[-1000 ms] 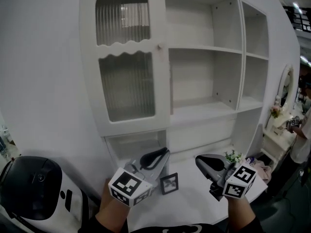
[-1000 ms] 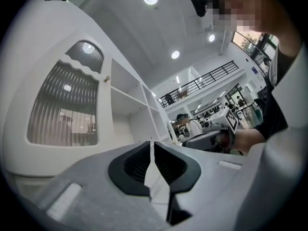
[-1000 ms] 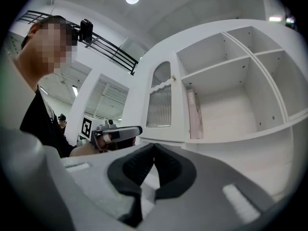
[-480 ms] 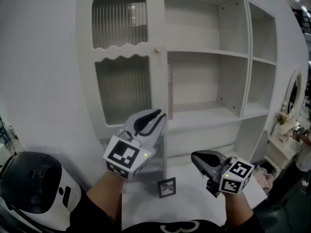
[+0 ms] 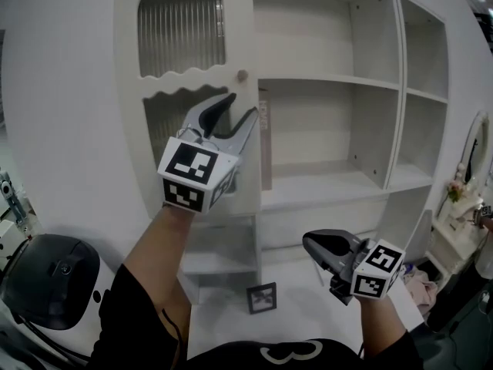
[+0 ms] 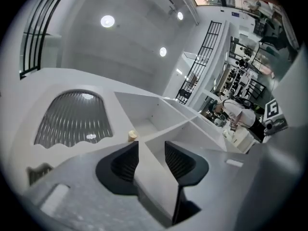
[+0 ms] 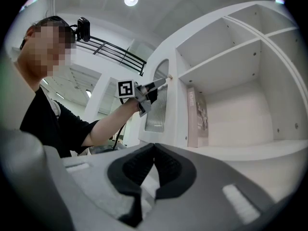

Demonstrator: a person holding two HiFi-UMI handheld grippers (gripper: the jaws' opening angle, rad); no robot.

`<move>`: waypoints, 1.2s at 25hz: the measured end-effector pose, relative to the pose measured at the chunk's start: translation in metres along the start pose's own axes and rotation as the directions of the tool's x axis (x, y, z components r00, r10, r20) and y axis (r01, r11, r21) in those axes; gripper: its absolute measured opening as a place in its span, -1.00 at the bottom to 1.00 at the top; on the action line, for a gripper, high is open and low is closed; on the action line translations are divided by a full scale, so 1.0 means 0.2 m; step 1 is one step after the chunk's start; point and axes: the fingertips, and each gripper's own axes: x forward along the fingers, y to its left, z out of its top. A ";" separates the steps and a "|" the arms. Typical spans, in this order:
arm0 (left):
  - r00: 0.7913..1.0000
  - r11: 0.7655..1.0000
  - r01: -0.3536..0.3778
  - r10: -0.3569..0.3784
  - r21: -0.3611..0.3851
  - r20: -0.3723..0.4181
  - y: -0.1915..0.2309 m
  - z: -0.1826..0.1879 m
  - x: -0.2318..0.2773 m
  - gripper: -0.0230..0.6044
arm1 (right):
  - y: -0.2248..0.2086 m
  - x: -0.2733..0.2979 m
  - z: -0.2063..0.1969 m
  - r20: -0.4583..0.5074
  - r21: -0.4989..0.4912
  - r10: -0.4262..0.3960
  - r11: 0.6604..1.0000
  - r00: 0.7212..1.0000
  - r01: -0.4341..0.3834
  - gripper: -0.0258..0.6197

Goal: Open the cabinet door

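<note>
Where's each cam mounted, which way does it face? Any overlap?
Head view: person's head, looking forward and down at white cabinet door with ribbed glass; forearms, left gripper, right gripper show.
Left gripper view: on that gripper, looking up at the door's small round knob; own jaws apart, just opening, nothing between.
Right gripper view: on that gripper, facing the open white shelves; own shut jaws, the person's left arm.
Shared: all three see the knob.

I see a square marker card standing near the back edge of the white counter, a thin book upright at a shelf's left end, and a rounded black-and-white machine off the counter's left edge.
</note>
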 end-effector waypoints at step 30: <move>0.972 0.944 -0.196 0.223 0.265 -0.072 0.19 0.07 0.31 -0.66 | -0.26 -0.04 -0.10 0.059 0.088 0.096 0.991 0.994 -0.101 -0.92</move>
